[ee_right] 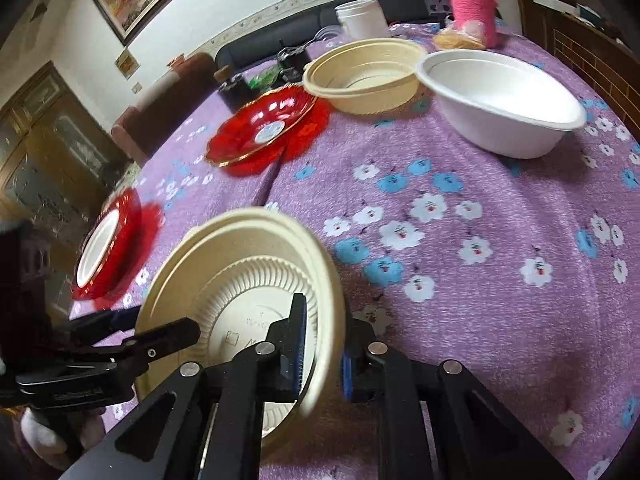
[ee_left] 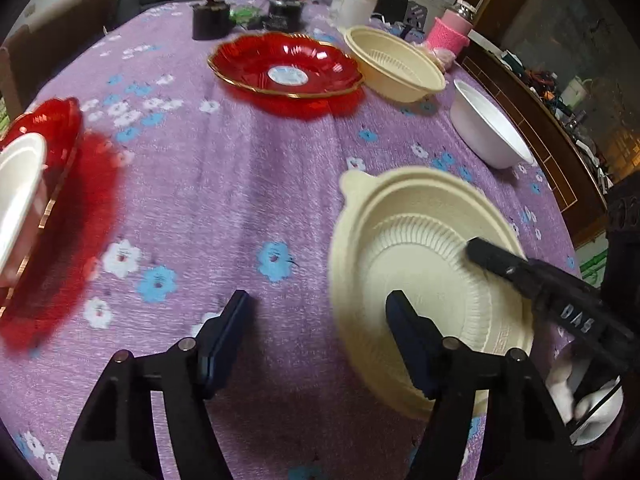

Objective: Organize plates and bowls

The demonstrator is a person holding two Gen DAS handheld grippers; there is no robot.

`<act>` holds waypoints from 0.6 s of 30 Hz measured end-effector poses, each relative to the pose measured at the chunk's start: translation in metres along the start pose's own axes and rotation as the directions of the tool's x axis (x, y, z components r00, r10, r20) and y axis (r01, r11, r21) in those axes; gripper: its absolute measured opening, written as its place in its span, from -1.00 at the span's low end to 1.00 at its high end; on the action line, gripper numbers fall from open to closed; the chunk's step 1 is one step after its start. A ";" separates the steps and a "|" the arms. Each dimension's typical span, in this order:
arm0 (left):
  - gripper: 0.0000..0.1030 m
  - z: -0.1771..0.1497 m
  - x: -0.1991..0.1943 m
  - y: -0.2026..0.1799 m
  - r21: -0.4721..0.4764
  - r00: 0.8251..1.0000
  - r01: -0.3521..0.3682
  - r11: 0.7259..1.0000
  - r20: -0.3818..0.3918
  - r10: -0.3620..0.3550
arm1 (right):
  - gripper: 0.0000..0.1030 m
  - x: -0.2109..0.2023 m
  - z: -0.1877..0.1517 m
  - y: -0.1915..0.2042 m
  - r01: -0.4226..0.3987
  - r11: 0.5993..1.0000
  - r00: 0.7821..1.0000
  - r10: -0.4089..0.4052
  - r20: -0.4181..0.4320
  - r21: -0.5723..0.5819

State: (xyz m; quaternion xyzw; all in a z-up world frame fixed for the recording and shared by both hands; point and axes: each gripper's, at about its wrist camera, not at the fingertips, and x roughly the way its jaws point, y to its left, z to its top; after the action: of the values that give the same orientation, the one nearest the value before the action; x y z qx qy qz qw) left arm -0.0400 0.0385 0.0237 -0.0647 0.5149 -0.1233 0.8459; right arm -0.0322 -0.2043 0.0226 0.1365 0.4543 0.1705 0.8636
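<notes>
A cream ribbed bowl (ee_left: 416, 240) hangs tilted just above the purple flowered cloth (ee_left: 224, 184). My right gripper (ee_right: 324, 332) is shut on the near rim of this cream bowl (ee_right: 240, 280), one pad inside and one outside. My left gripper (ee_left: 318, 302) is open and straddles the bowl's opposite rim, one finger over the bowl's inside and the other over the cloth, with neither pad pressing. A red plate (ee_left: 286, 68), a second cream bowl (ee_left: 394, 64) and a white bowl (ee_left: 492, 124) sit farther back. At the left, another red plate (ee_left: 60, 140) holds a white bowl (ee_left: 16, 192).
A white jar (ee_left: 356, 0), a pink-sleeved bottle (ee_left: 450, 28) and dark small items (ee_left: 210, 16) stand along the far edge of the table. A dark sofa and chairs lie beyond. A wooden cabinet (ee_left: 540, 128) runs along the right side.
</notes>
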 end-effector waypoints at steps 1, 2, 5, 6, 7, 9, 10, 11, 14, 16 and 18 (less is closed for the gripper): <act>0.35 0.000 -0.004 0.002 0.001 1.000 -0.005 1.000 0.014 0.005 | -0.40 -0.001 0.005 -0.001 0.004 1.000 1.000 -0.004 0.009 0.009; 0.35 0.001 -0.009 0.005 0.000 1.000 -0.010 1.000 0.026 0.010 | -0.23 -0.007 0.009 -0.006 0.014 1.000 1.000 -0.015 0.028 0.028; 0.36 0.008 -0.019 0.016 -0.018 0.999 -0.013 1.000 0.041 0.014 | -0.18 -0.016 0.023 -0.012 0.021 0.998 0.999 -0.024 0.049 0.054; 0.36 0.011 -0.022 0.019 -0.020 0.999 -0.009 1.000 0.040 0.009 | -0.18 -0.018 0.031 -0.013 0.022 0.998 0.999 -0.024 0.045 0.061; 0.37 0.019 -0.026 0.024 -0.022 0.999 -0.002 1.000 0.040 0.003 | -0.18 -0.020 0.038 -0.013 0.018 0.997 0.999 -0.021 0.042 0.071; 0.37 0.036 -0.034 0.034 -0.033 0.998 -0.016 0.999 0.054 0.018 | -0.18 -0.018 0.053 -0.010 0.003 0.997 0.999 -0.005 0.033 0.080; 0.41 0.047 -0.038 0.039 -0.046 0.998 -0.025 0.999 0.060 0.028 | -0.18 -0.015 0.065 -0.006 -0.009 0.997 1.000 0.007 0.020 0.078; 0.46 0.061 -0.041 0.046 -0.065 0.998 -0.024 0.998 0.061 0.028 | -0.18 -0.010 0.076 -0.002 -0.016 0.997 1.000 0.016 0.008 0.082; 0.63 0.098 -0.042 0.058 -0.093 0.997 -0.041 0.995 0.061 0.047 | -0.18 0.012 0.107 0.009 -0.055 0.993 0.998 0.057 -0.012 0.103; 0.63 0.125 -0.029 0.065 -0.100 0.996 -0.073 0.992 0.040 0.077 | -0.18 0.029 0.123 0.014 -0.064 0.991 0.997 0.068 -0.025 0.114; 0.63 0.143 -0.014 0.074 -0.153 0.997 -0.075 0.985 0.023 0.080 | -0.18 0.051 0.140 0.019 -0.073 0.988 0.996 0.079 -0.042 0.135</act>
State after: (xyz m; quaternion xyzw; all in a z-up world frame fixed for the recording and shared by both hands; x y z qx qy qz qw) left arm 0.0909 0.1106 0.0840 -0.1109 0.5126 -0.0497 0.8500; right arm 0.1080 -0.1770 0.0688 0.2070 0.4794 0.1758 0.8345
